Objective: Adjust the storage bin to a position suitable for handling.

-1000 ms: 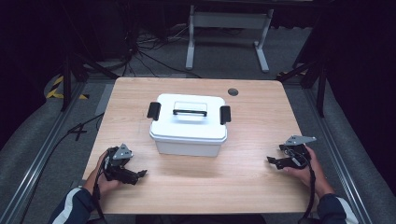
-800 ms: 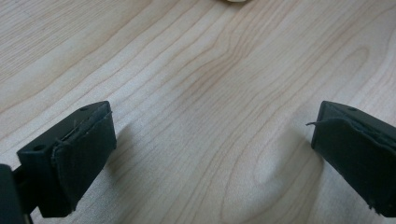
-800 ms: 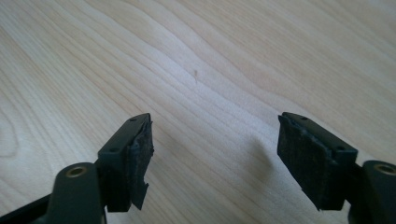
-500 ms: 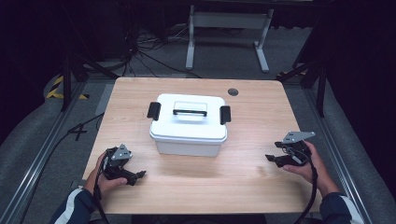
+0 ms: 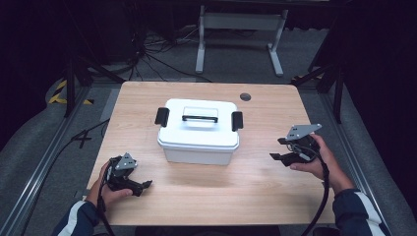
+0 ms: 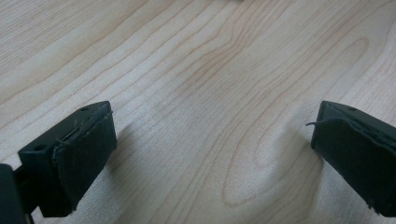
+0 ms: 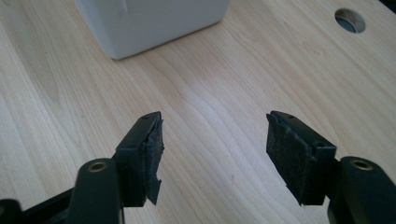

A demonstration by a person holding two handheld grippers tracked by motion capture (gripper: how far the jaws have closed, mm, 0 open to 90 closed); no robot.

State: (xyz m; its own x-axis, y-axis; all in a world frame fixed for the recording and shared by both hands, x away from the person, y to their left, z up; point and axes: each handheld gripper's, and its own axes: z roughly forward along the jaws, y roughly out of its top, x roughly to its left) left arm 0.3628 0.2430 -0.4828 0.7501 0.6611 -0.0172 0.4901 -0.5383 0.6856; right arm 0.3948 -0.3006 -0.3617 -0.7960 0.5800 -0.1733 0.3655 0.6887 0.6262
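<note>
One white lidded box (image 5: 199, 132) sits mid-desk, with one black handle on top and two black side latches (image 5: 162, 116). Two grippers flank it, well apart from it: the left gripper (image 5: 141, 186) rests low with jaws spread wide and empty, while the right gripper (image 5: 275, 150) hangs above the desk (image 5: 275, 196) — its jaws have just been closing, nothing between them. The right gripper view cuts the box off (one lower corner shows). Pale wood grain, one cable hole (image 5: 245, 97); dark room — cables (image 5: 147, 59) and a stand (image 5: 239, 29) behind.

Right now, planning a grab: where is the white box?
In the high view the white box sits mid-table, between the left gripper and right gripper.
</note>
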